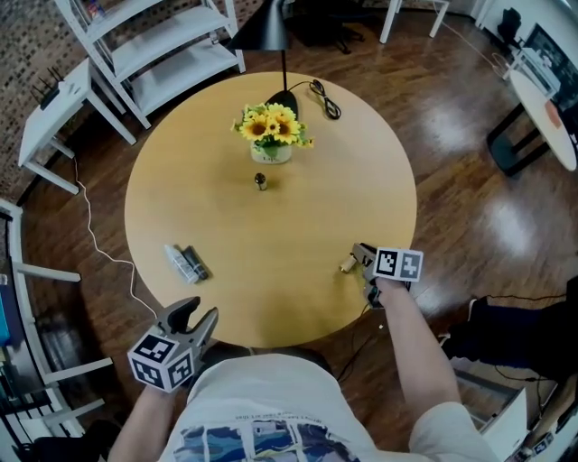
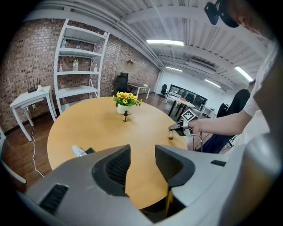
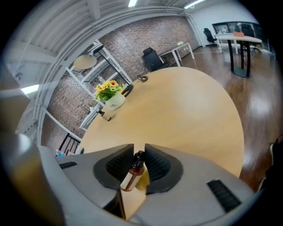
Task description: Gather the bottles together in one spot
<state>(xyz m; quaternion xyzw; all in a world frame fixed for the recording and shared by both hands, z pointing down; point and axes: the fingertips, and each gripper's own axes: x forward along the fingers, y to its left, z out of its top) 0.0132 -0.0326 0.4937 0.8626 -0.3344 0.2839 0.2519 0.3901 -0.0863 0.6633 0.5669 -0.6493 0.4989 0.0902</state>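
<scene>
- Room's a loft-type space: brick wall [image 2: 26, 57], dark wood floor [image 1: 470, 162], white shelving unit [image 1: 163, 45] and a small white side table [image 1: 50, 113] off to the back left.
- The surface [image 1: 271, 244] is a big round light-wood top, mostly bare.
- Far edge has a black lamp [image 1: 266, 27] with its cord, and right in front of it a white pot of yellow flowers [image 1: 271, 131].
- Just in front of the flowers a tiny dark bottle [image 1: 260, 181] stands upright.
- Over on the left a clear bottle [image 1: 179, 262] lies on its side, touching a dark flat thing I can't make out.
- Right gripper [image 3: 139, 152] is at the surface's right edge, pinching a small brown bottle [image 3: 132, 172] near the cap; the bottle's tilted.
- Left gripper [image 2: 142, 154] hovers at the near edge, jaws spread with nothing between them.
</scene>
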